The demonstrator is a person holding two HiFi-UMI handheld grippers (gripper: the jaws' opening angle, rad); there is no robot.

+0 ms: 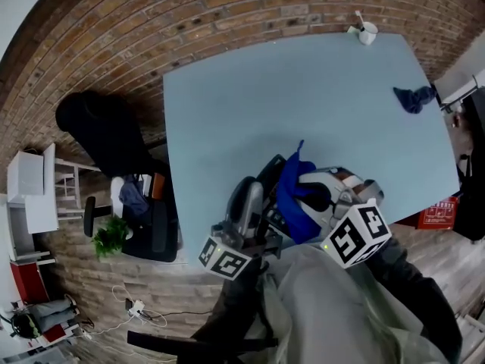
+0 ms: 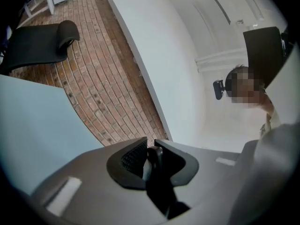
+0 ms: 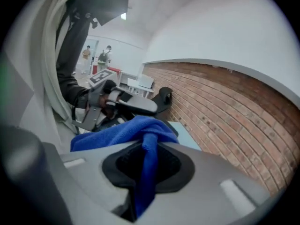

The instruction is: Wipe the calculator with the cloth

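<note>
Our right tool (image 3: 149, 164) is clamped on the blue cloth (image 3: 117, 132), which drapes over the calculator (image 1: 267, 171). Our left tool (image 2: 151, 161) pinches the calculator's edge, likely steadying it for wiping, at the worktop's (image 1: 303, 97) near edge.

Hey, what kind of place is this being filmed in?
Probably an indoor office or workroom, though I can't be sure. A large pale blue table stands by a brick wall, with a black chair and a potted plant off to one side.
</note>
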